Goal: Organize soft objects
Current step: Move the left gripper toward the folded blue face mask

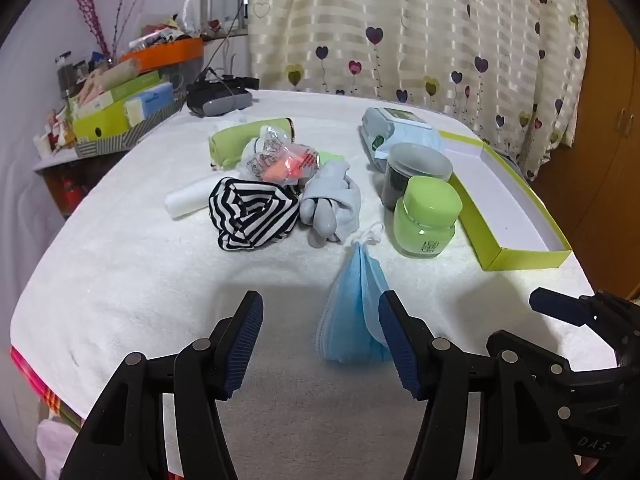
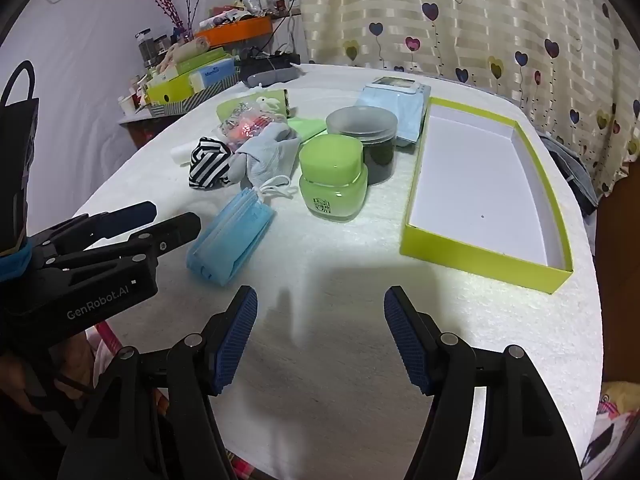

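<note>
A stack of blue face masks (image 1: 352,312) lies on the white towel (image 1: 160,272) between the fingers of my left gripper (image 1: 320,308), close to the right-hand finger; the jaws stand wide and do not press it. Beyond it sit a black-and-white striped cloth (image 1: 252,216), a grey sock bundle (image 1: 332,204), a green cloth roll (image 1: 236,142) and a clear bag with something orange (image 1: 280,160). My right gripper (image 2: 320,304) hangs open over bare towel, with the masks (image 2: 230,236) to its left and the empty lime-green box (image 2: 480,260) to its right.
A green-lidded jar (image 2: 332,176) and a dark jar (image 2: 368,144) stand beside the box, with a pale blue packet (image 2: 396,100) behind them. A white roll (image 1: 188,200) lies left of the striped cloth. A cluttered side shelf (image 1: 120,120) and a heart-patterned curtain (image 1: 400,20) border the bed.
</note>
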{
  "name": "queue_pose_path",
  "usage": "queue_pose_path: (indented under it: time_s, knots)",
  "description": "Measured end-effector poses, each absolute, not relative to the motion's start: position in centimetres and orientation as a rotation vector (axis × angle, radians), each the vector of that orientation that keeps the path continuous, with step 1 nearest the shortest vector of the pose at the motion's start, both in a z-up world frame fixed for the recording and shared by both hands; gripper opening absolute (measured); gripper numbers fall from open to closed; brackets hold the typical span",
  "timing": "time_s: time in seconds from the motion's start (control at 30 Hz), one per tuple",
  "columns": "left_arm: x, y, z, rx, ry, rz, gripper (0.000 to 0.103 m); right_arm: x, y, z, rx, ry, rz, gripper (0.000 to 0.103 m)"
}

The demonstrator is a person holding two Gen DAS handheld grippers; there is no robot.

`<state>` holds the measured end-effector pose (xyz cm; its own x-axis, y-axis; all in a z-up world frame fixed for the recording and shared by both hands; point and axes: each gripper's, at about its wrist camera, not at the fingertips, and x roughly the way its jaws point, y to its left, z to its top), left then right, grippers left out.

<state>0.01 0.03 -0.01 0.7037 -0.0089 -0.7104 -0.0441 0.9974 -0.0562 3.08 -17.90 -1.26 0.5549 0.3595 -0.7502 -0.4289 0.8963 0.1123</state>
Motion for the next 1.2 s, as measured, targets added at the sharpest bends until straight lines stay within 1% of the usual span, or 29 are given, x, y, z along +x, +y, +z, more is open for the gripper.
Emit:
queue_pose_path:
  time_s: [0.53,0.77,1.2]
  knots:
    - [0.17,-0.46,-0.04,-0.046,0.782,0.022,0.060,3.40,-17.05,-1.22,-0.090,0.863,0.476,0.067]
    - [0.24,0.20,-0.22,-0.067,0.808,0.010,0.060,3.37,-17.19,-0.73,-0.096,0.862,0.489,0.067]
    - [0.33,0.11,0.02,-0.090,0.802,-0.002,0.060,3.47,-16.95,-0.73,-0.095,0.859,0.499,0.067]
